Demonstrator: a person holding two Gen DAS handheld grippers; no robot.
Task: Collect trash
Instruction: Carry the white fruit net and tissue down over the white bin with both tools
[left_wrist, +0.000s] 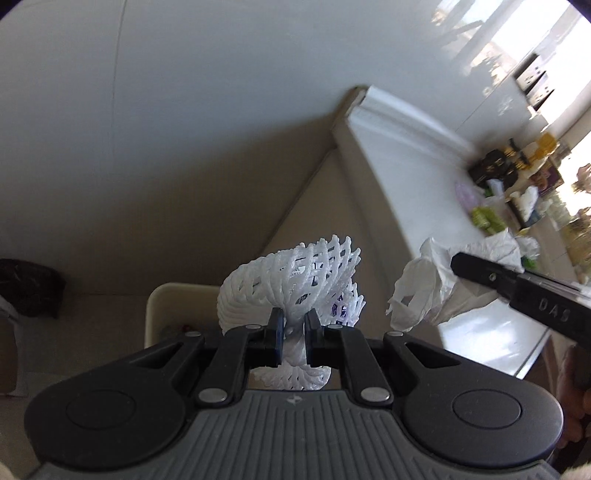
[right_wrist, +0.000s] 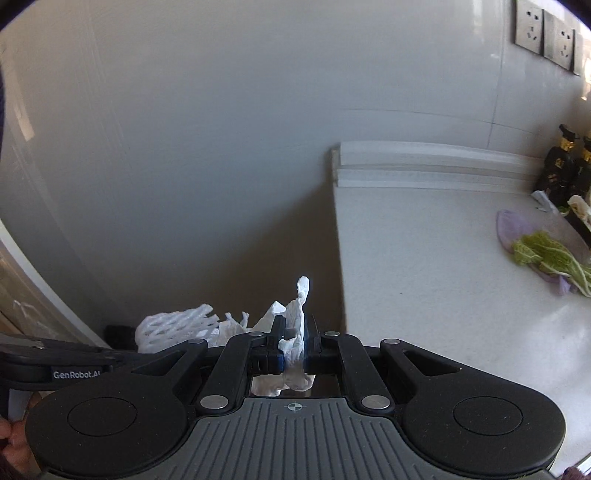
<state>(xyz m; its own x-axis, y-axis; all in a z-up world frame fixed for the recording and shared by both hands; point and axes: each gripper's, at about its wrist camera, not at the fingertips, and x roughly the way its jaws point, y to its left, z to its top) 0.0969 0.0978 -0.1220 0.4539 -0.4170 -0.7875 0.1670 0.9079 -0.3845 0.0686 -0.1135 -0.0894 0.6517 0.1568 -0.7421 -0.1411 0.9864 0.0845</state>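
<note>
My left gripper (left_wrist: 294, 319) is shut on a white foam fruit net (left_wrist: 295, 280) and holds it in the air above a beige bin (left_wrist: 162, 306) beside the counter. My right gripper (right_wrist: 295, 326) is shut on a crumpled white tissue (right_wrist: 295, 314). The tissue also shows in the left wrist view (left_wrist: 424, 291), to the right of the net, with the right gripper's finger over it. The foam net shows in the right wrist view (right_wrist: 173, 326), to the left of the tissue. Both grippers hang close together off the counter's left end.
A white counter (right_wrist: 424, 266) runs to the right, with a green cabbage leaf (right_wrist: 546, 254) on purple plastic and dark bottles (right_wrist: 565, 166) at its far end. Wall sockets (right_wrist: 543, 33) are above. A black bag (left_wrist: 29, 288) lies on the floor at the left.
</note>
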